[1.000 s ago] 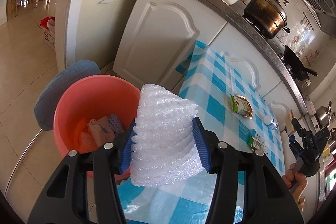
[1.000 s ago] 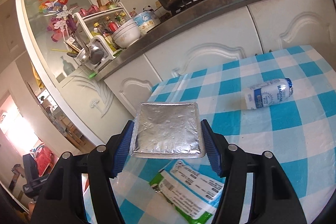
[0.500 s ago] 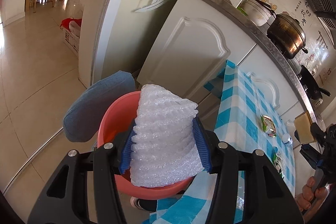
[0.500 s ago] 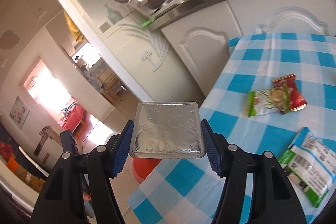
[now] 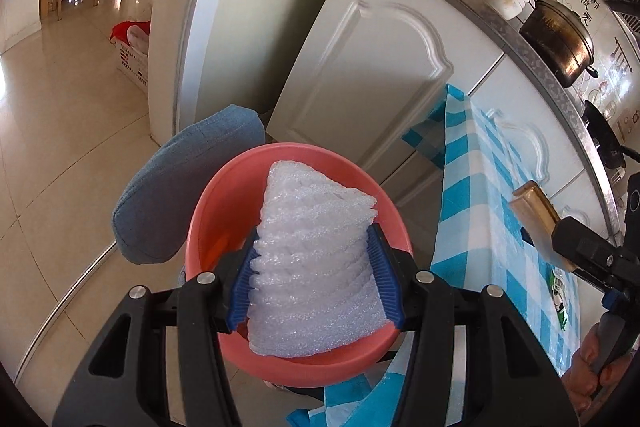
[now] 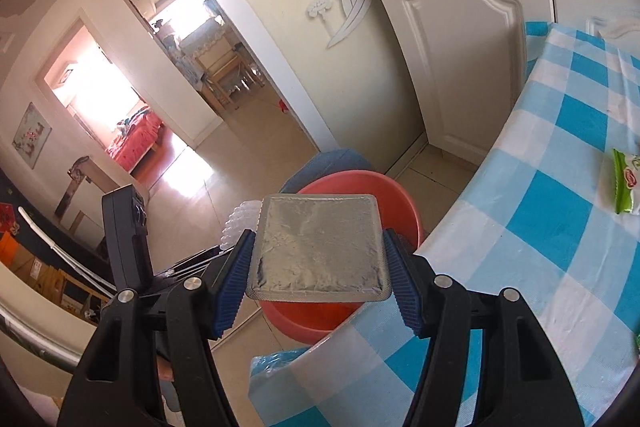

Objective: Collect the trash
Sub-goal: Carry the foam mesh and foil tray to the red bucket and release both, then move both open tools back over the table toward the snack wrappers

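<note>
1. While the left tool (image 5: 316,279) pointed steeply downward, its blue pads (image 5: 243,287) were pinched on a white foam net sleeve (image 5: 316,263), which fanned out from between them into a crumpled cone.
2. Directly below that sleeve sat a coral-pink plastic basin (image 5: 224,203) on the floor, the foam hanging over its open mouth and hiding most of the inside.
3. Against the basin's left rim stood a blue padded stool seat (image 5: 180,187), touching or just beside it.
4. At the basin's right side hung the edge of a blue-and-white checked cloth (image 5: 460,211) that covered the worktop.
5. Over that cloth, the right tool (image 6: 318,263) was clamped on a flat square silver foil packet (image 6: 318,243), held by its two side edges between blue pads (image 6: 402,287).
6. From the right wrist view, the packet was above the near edge of the same basin (image 6: 400,195), with the foam sleeve (image 6: 240,223) and the left tool (image 6: 132,239) just to its left.
7. Farther right on the worktop (image 6: 540,227) lay a green snack wrapper (image 6: 626,183), well apart from both tools.
8. Beyond the basin rose white cabinet doors (image 5: 376,75) under a steel counter carrying a dark lidded pot (image 5: 560,43).
</note>
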Available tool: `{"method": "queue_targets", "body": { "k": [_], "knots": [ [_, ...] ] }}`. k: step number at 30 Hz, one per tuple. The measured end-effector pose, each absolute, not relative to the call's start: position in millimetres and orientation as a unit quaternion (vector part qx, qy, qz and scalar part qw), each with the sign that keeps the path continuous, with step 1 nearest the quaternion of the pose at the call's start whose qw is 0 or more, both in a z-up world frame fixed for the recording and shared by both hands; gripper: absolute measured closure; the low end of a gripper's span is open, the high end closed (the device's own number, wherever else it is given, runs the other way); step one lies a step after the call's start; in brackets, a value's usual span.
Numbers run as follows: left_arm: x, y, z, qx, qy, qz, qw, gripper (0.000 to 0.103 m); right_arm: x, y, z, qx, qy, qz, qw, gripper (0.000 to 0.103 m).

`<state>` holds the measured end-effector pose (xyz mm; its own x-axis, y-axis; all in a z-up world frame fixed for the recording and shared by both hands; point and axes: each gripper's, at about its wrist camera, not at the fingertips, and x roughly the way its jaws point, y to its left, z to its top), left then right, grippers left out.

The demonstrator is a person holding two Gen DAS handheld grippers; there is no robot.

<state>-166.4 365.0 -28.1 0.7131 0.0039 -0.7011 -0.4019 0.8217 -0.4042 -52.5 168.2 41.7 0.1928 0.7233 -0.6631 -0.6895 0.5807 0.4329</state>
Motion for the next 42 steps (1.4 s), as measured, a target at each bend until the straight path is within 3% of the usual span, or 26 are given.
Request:
{"method": "queue_targets", "body": {
  "k": [14, 16, 18, 19, 24, 28, 31, 42],
  "knots": [
    [-152, 362, -56, -0.27, 0.395, 0.114, 0.87, 0.046, -51, 202, 18, -0.042, 0.456, 0.447, 0.768, 0.039],
    [-150, 360, -58, -0.271, 0.397, 0.113, 0.87, 0.04, -50, 203, 16, -0.045, 0.457, 0.445, 0.768, 0.039],
    [-149, 358, -59, -0.267, 0.398, 0.113, 0.87, 0.037, -51, 205, 15, -0.051, 0.46, 0.44, 0.77, 0.029],
    [-149, 358, -60, -0.267, 0.399, 0.117, 0.87, 0.026, -50, 204, 15, -0.052, 0.458, 0.438, 0.772, 0.023],
    [-155, 365, -62, -0.303, 0.39, 0.116, 0.862, 0.016, -54, 197, 19, -0.052, 0.435, 0.44, 0.783, 0.022],
    [-163, 374, -63, -0.345, 0.376, 0.119, 0.851, 0.016, -58, 185, 28, -0.054, 0.414, 0.43, 0.801, 0.021],
    [-171, 380, -61, -0.363, 0.368, 0.124, 0.847, 0.015, -63, 168, 36, -0.058, 0.395, 0.41, 0.82, 0.015],
    [-194, 387, -56, -0.377, 0.355, 0.126, 0.846, 0.015, -62, 80, 58, -0.028, 0.371, 0.309, 0.875, 0.015]
  ]
}}
